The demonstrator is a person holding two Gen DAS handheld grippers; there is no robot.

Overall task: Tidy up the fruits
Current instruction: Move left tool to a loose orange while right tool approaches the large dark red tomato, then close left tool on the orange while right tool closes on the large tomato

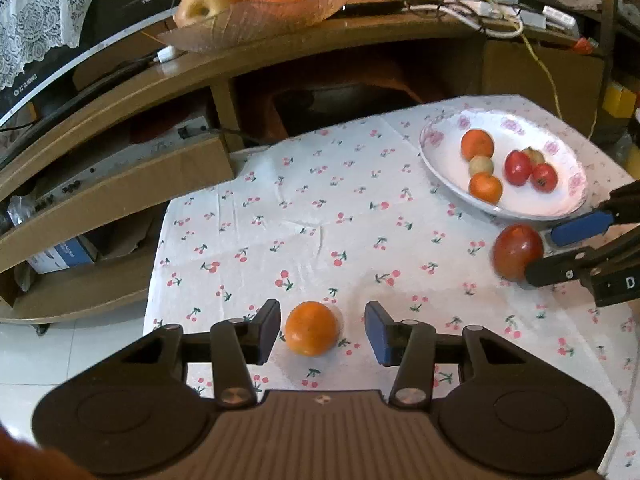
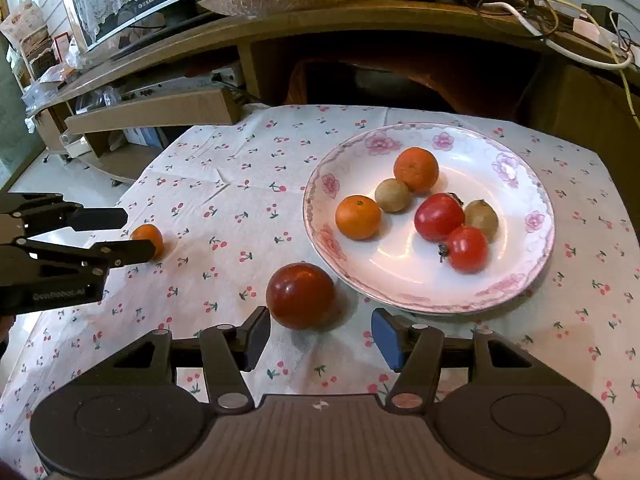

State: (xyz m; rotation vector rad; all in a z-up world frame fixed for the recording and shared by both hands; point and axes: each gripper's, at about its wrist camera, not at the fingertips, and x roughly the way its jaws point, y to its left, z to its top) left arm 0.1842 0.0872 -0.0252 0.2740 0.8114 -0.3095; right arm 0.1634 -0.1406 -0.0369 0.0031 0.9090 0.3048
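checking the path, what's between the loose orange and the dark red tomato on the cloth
Only bare cherry-print tablecloth lies between the orange and the dark red tomato; the right wrist view shows it.

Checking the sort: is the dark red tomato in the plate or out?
Out. The dark red tomato sits on the tablecloth beside the plate.

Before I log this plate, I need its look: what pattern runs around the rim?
Pink flowers on white around the plate rim, clearest in the right wrist view.
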